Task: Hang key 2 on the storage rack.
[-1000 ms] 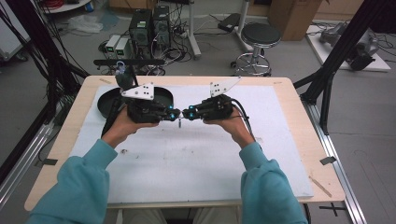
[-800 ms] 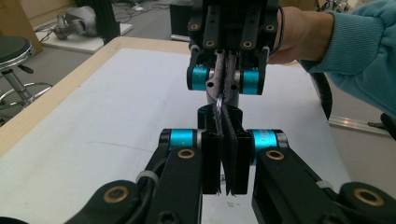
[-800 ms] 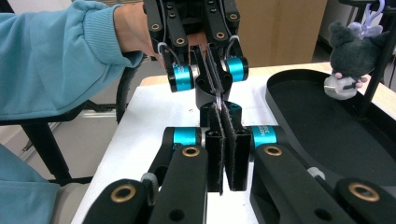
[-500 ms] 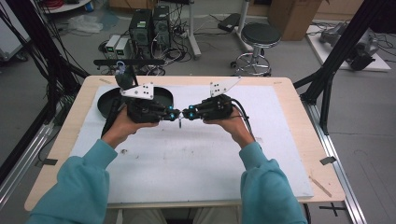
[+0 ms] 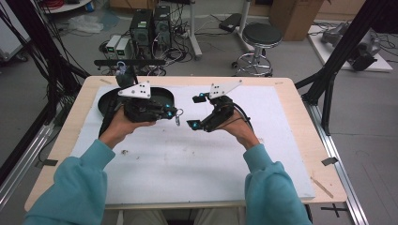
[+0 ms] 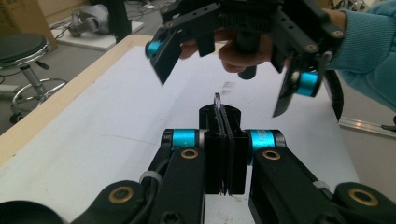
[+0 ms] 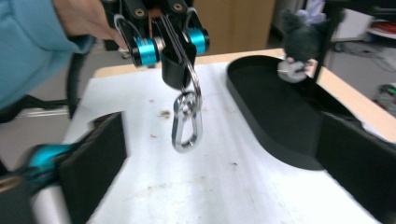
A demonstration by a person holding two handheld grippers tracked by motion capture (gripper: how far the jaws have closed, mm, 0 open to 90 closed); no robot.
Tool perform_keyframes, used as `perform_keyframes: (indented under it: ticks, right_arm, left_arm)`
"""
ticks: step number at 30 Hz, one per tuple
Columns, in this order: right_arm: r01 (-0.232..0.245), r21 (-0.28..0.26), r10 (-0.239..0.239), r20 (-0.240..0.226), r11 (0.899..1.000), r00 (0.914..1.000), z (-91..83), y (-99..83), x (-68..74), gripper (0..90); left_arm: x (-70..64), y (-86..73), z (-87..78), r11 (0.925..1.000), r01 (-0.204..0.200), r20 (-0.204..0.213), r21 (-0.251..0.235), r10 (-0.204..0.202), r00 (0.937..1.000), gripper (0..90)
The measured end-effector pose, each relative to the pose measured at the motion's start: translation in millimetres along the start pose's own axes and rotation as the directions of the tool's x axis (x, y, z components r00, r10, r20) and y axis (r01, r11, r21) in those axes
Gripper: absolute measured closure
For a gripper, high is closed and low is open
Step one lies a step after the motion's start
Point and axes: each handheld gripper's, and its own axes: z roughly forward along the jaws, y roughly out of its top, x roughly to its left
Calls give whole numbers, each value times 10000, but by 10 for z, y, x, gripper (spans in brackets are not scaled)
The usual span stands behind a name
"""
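My right gripper has pulled back and spread wide; my left gripper stays clenched on the key ring, its carabiner dangling above the mat. I should keep the ring level and approach slowly.

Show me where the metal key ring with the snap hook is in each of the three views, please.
High view: the key ring with snap hook hangs at the tip of the left hand-held gripper, centre-left.
Left gripper view: a thin edge of the ring rises from between the shut jaws, centre.
Right gripper view: it hangs in the upper centre.
Shared landmark: the white mat.
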Motion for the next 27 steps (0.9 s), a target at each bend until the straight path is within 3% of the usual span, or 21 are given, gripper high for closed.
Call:
perform_keyframes:
  ticks: [6, 10, 15, 17, 21, 27]
  right_arm:
    - [-249, -549, 284, 644, 9982, 9975, -208, -75, 38, 6]
    - [-322, -792, 441, 1536, 9963, 9872, -432, -167, 96, 6]
    - [-448, -1377, 778, 2449, 9895, 9664, -714, -333, 172, 6]
    - [-546, -1442, 907, 2571, 9880, 9621, -783, -394, 204, 6]
    - [-589, -1630, 1074, 3071, 9849, 9456, -927, -538, 273, 6]
    - [-647, -2058, 1432, 3942, 9765, 9078, -1117, -783, 384, 6]
  left_arm:
    - [86, 30, -176, 9999, -87, -523, 133, 94, 9986, 883]
    - [162, 69, -312, 9998, -78, -895, 209, 96, 9959, 883]
    - [257, 96, -461, 9994, -35, -1284, 354, 80, 9917, 883]
    - [300, 107, -519, 9991, 26, -1427, 415, 33, 9898, 883]
    - [425, 137, -606, 9976, 79, -1739, 690, 42, 9848, 882]
    - [650, 203, -729, 9941, 285, -2255, 1043, -43, 9742, 882]
